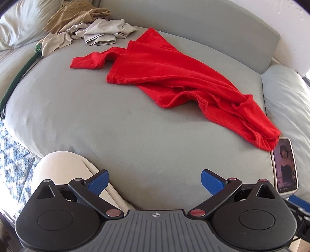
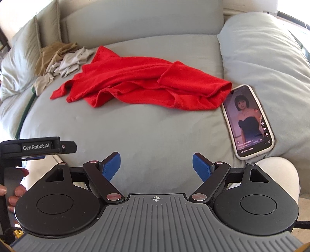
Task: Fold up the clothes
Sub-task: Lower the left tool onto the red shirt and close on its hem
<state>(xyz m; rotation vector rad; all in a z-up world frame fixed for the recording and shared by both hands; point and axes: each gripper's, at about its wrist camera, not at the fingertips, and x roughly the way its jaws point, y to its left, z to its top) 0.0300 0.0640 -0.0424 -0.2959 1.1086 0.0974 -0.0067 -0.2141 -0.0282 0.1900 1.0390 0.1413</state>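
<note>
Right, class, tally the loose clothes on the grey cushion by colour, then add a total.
Red: 1, the red shirt
Pale grey: 1, the crumpled grey garment, though it may be more than one piece
Tan: 1, the tan garment
Total: 3 at least

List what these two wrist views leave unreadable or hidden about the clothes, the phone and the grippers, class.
- Red garment: bunched in both views; its folds hide the type and the underside.
- Pile of beige and grey clothes: small and far in both views; the item count is unclear.
- Phone: the screen text is too small; in the left view its lower end sits behind the gripper body.
- Left gripper and right gripper: both open; handles cut off by the bottom edge.
</note>
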